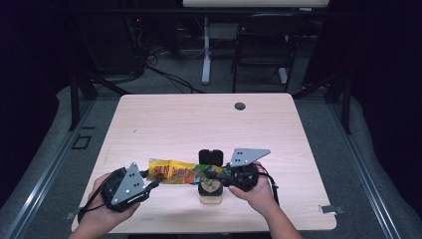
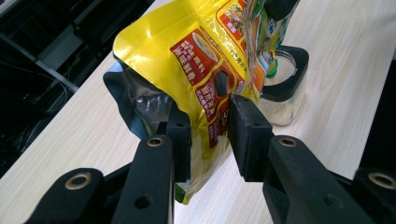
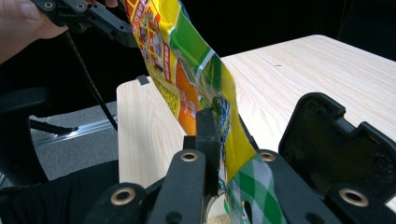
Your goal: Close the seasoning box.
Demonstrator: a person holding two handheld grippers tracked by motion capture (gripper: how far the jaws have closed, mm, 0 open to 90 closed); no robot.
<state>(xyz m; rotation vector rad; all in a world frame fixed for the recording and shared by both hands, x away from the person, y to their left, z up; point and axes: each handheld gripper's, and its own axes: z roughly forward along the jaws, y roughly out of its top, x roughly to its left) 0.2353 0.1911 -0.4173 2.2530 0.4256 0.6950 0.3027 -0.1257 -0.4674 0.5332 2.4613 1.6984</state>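
Note:
A yellow food pouch [image 1: 171,172] with red and green print hangs level above the table, stretched between both grippers. My left gripper [image 1: 152,182] is shut on its left end; in the left gripper view the pads [image 2: 250,133] squeeze the puffy pouch [image 2: 196,51] from both sides. My right gripper [image 1: 213,174] is shut on the pouch's right end, and the green-checked part [image 3: 252,186] is pinched between its jaws. Just under that end stands a clear jar [image 1: 210,193] holding pale grains, its black flip lid [image 1: 211,157] upright and open. The same lid [image 3: 336,149] rises at the right of the right gripper view.
The light wooden table [image 1: 199,119] has a round cable hole [image 1: 240,106] near its far edge. Its near edge lies close under both of the person's hands. A dark chair [image 1: 263,45] and a white desk leg [image 1: 206,55] stand on the floor beyond it.

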